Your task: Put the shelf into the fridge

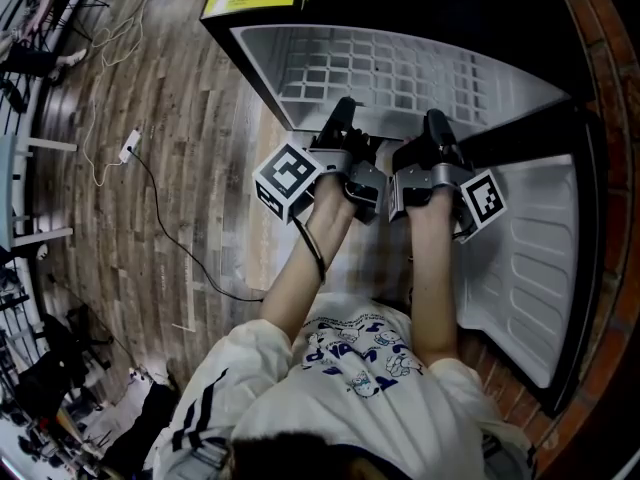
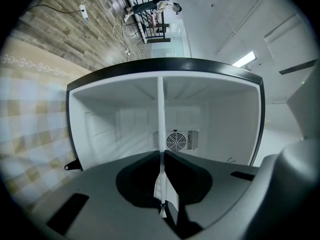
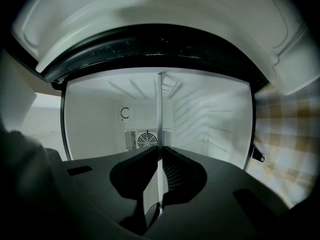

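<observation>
— If you look straight down, what is the biggest thing?

— That is the brown wooden plank floor point(image 1: 170, 168). Next comes the small black fridge point(image 1: 500, 18), which is white on the inside. Its front is wide open.

— And the big white thing on the right?

— That is the white plastic fridge door point(image 1: 530, 268), standing open to the side.

— Where is the shelf?

— The white wire grid shelf point(image 1: 400, 68) lies flat, and most of it is inside the fridge. Its near edge is at the open front. I can't tell if it sits on the side rails.

— Who holds it?

— The left black claw point(image 1: 345, 113) pinches the near edge. Its two jaws are closed tight on the thin wire, with only the shelf between them. The right black claw point(image 1: 437, 126) is just beside it and does the same, with its jaws pressed on the same edge.

— What do the claws see?

— Each one looks along the shelf. So the shelf shows as a thin white line that runs from the jaws to the back wall of the fridge. On that back wall is a little round fan grille point(image 2: 176, 141).
</observation>
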A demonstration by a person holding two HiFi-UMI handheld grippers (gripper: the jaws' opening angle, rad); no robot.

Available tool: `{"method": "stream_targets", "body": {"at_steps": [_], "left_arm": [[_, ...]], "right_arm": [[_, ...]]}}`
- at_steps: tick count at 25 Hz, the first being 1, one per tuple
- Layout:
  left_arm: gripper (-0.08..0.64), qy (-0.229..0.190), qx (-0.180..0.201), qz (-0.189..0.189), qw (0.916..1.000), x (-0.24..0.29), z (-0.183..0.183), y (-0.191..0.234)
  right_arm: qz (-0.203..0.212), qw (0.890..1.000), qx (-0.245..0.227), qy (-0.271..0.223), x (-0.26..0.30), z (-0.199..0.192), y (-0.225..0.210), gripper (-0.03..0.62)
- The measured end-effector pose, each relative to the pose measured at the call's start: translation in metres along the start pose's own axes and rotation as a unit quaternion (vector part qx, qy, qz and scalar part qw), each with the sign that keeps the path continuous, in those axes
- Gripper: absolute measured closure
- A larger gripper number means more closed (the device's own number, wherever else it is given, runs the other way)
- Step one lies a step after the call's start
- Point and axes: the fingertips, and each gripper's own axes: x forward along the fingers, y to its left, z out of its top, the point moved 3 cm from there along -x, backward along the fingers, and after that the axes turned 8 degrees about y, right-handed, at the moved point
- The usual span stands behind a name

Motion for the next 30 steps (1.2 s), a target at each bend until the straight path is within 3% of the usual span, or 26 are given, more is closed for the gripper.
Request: {"method": "stream_targets", "body": {"at_steps": [30], "left_arm": [[0.522,0.000,0.015,-0.002,0.9999,0.027,0.014,-0.003]], "right_arm": [[0.010,1.000,-0.001,-0.009,0.028,0.009,0.004,0.543]]}}
